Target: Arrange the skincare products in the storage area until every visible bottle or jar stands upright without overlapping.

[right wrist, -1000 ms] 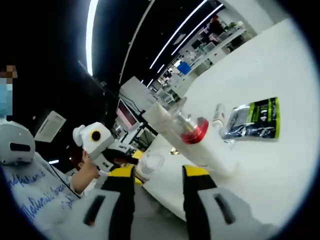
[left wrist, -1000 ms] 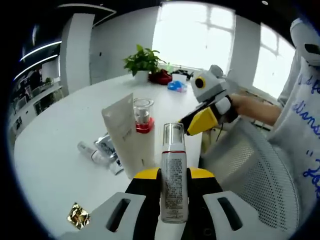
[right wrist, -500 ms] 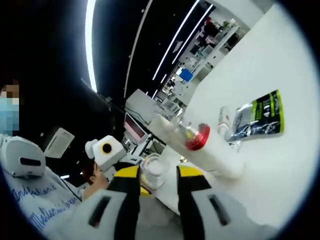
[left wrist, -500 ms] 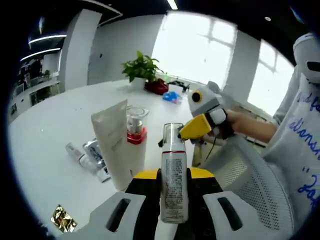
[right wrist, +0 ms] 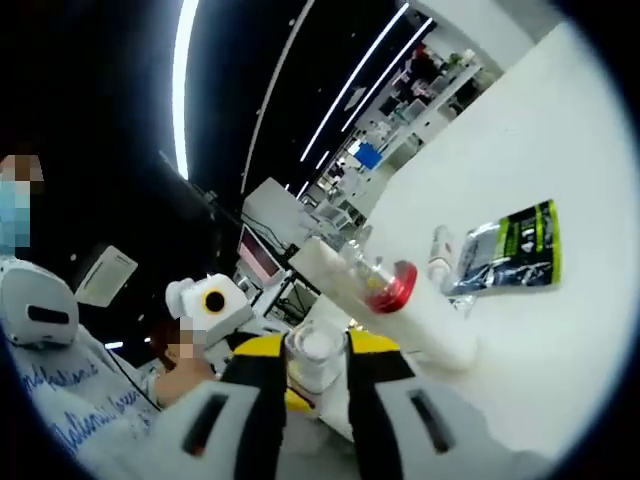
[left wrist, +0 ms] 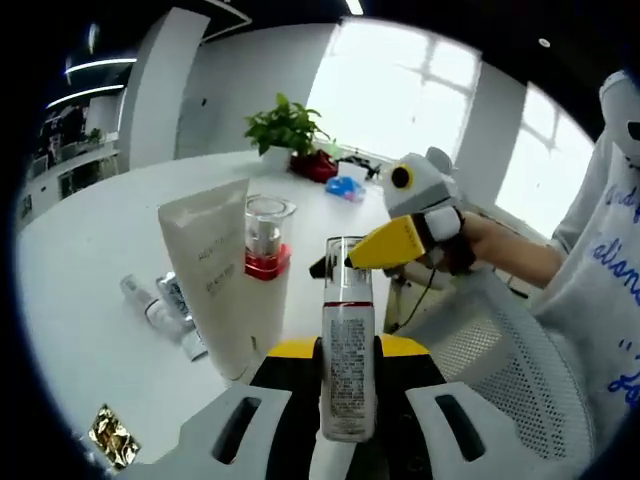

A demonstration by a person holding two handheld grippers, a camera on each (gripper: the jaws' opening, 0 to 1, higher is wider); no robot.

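A white pump bottle [left wrist: 347, 370] with a clear cap stands upright between the jaws of my left gripper [left wrist: 348, 346], which is shut on its body. My right gripper [left wrist: 335, 265] reaches in from the right, its yellow jaws around the bottle's clear cap [right wrist: 313, 352]. In the right gripper view my right gripper [right wrist: 316, 350] has both jaws pressed against that cap. A white tube [left wrist: 215, 280] stands on the table just left of the bottle. Behind it stands a clear bottle with a red band [left wrist: 265, 242].
Sachets and a small vial [left wrist: 165, 305] lie on the white table [left wrist: 90, 230] left of the tube. A gold foil scrap [left wrist: 108, 437] lies near the front edge. A potted plant [left wrist: 285, 125] stands at the far side. A mesh chair [left wrist: 480, 330] and a person's sleeve are at the right.
My right gripper has moved in onto the top of the pump bottle, and its jaws have narrowed onto the clear cap. The left gripper has kept hold of the bottle.
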